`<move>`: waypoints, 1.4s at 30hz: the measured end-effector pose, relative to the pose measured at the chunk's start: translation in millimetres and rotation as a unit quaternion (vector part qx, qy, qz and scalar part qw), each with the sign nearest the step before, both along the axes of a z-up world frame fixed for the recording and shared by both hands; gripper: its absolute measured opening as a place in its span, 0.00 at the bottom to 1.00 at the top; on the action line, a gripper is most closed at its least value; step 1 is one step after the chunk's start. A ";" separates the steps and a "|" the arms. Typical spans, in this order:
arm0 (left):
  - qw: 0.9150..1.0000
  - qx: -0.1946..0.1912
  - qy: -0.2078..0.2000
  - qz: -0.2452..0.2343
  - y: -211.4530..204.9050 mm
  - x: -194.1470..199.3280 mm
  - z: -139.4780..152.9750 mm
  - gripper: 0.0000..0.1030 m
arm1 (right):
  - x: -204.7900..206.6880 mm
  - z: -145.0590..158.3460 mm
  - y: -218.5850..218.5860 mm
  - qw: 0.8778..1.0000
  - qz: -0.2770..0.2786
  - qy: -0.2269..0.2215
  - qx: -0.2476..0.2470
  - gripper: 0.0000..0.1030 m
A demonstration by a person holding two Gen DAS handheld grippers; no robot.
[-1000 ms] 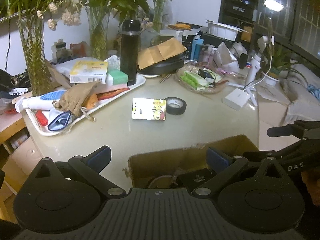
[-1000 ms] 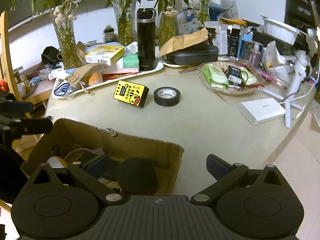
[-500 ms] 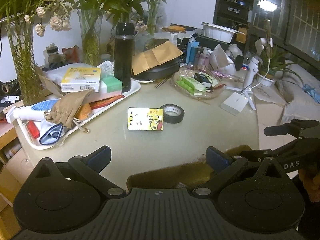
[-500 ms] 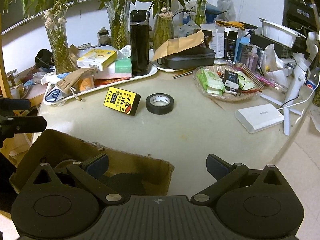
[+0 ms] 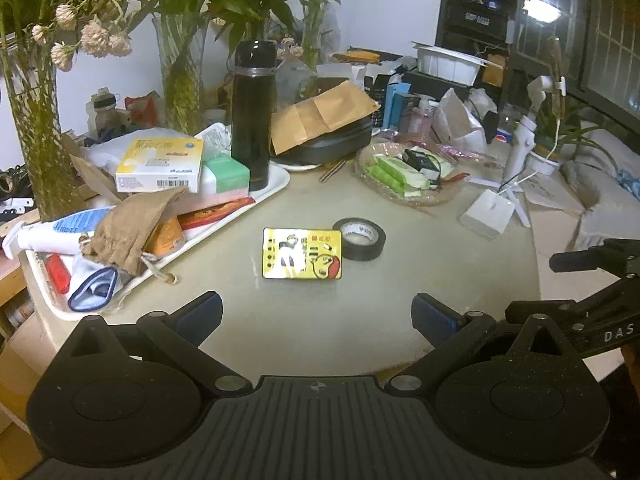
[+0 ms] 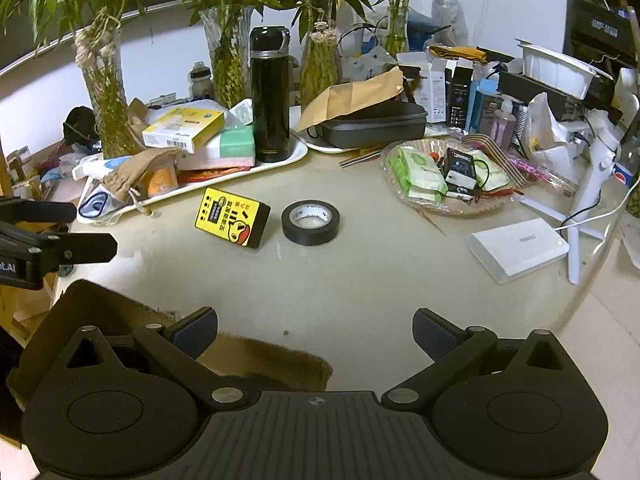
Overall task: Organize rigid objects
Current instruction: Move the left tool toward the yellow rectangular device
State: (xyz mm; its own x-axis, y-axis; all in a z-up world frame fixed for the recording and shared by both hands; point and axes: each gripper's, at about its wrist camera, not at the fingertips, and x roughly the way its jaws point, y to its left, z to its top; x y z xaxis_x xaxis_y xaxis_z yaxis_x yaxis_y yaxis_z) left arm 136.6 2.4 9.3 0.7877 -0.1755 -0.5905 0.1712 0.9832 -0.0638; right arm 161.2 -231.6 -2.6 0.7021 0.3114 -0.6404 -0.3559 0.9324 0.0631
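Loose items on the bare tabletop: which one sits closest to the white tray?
The yellow cartoon-printed box, beside the white tray. The black tape roll lies right of it; the white rectangular power bank is farthest.

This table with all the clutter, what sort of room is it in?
Most likely a lived-in home, perhaps a living or dining room. The round table carries glass vases of bamboo, a black flask on a tray of household odds, and a dish of snack packets.

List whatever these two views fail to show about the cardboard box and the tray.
- Brown cardboard box: right wrist view, its inside is hidden behind the right claw; in the left view no part of it can be told.
- White tray: both views, its floor is buried under piled items.
- Yellow box: the print is too small to read.
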 end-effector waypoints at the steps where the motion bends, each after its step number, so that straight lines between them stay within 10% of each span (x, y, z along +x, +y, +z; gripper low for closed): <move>1: 1.000 0.000 -0.003 0.000 0.0 1.9 -0.3 1.00 | 2.0 0.4 -0.1 1.000 0.000 0.000 0.000 1.00; 42: 0.994 0.083 0.059 -0.033 -14.0 93.9 -31.7 1.00 | 91.7 -12.7 6.4 0.999 -0.005 0.005 -0.036 1.00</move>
